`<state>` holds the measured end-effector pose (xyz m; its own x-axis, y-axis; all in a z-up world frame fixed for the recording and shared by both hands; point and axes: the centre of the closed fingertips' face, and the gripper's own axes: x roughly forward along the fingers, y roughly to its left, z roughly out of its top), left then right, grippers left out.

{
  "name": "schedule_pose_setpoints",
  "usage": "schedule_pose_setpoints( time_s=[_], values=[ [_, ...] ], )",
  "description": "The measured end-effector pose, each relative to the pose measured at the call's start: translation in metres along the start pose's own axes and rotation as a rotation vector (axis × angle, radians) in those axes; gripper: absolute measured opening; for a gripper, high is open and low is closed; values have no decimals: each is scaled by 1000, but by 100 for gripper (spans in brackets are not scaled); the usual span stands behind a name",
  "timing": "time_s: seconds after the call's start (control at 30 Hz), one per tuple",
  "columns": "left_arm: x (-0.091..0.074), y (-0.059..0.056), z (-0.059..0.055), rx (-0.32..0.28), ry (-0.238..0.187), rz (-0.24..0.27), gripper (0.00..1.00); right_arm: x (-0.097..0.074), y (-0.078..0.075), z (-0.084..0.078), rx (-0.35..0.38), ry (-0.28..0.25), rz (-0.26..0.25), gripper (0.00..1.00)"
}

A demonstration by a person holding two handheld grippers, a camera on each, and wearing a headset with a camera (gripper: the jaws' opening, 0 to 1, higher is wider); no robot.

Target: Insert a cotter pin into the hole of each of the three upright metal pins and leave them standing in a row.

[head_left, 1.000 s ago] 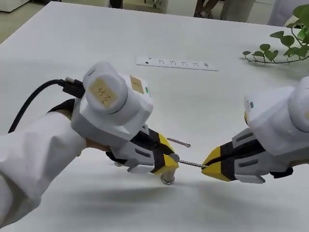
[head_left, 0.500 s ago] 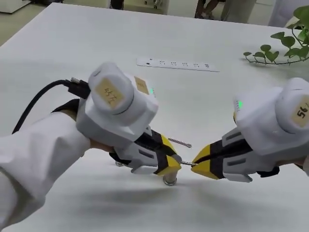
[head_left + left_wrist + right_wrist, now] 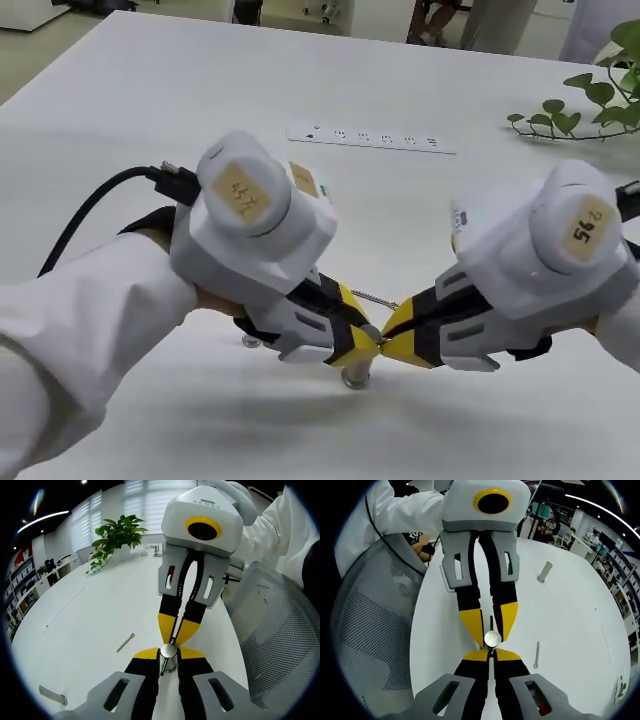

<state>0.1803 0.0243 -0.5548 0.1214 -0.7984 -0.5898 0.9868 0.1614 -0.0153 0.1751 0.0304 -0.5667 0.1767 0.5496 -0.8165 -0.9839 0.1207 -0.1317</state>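
My left hand-held gripper [image 3: 170,656] is clamped on an upright metal pin [image 3: 169,651]. My right hand-held gripper [image 3: 492,655] pinches a cotter pin [image 3: 173,640] against its head.

Read the handwritten "95" on the yellow sticker [image 3: 586,228] atop the right gripper [image 3: 392,343], at 3 o'clock in the head view. The left sticker [image 3: 244,192], on the left gripper [image 3: 362,347], carries handwriting you cannot read.

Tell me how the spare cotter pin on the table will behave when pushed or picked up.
The spare cotter pin is thin bare metal wire, so probably light and stiff, sliding easily on the smooth white table. Lying flat, it may be fiddly to pinch.
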Motion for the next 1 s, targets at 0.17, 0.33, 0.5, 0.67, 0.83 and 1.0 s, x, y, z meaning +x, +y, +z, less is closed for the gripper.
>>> schedule_pose_setpoints(
  time_s=[0.17, 0.33, 0.5, 0.67, 0.83, 1.0],
  values=[
    [0, -1, 0, -15, 1, 0, 10, 0, 0, 0, -10, 1, -2, 0],
    [0, -1, -1, -51, -5, 3, 10, 0, 1, -1, -19, 5, 1, 0],
    [-4, -1, 4, 59, -15, 25, 13, 0, -1, -5, 1, 7, -17, 8],
    [-22, 11, 8, 71, -39, 84, 36, -8, -4, -4, 64, -40, -49, 13],
    [-48, 13, 15, 78, -123, 110, 47, -10, -4, 2, 116, -94, -57, 19],
    [-63, 8, 10, 56, -126, 107, 64, -4, -2, 6, 154, -125, -38, 19]
  ],
)
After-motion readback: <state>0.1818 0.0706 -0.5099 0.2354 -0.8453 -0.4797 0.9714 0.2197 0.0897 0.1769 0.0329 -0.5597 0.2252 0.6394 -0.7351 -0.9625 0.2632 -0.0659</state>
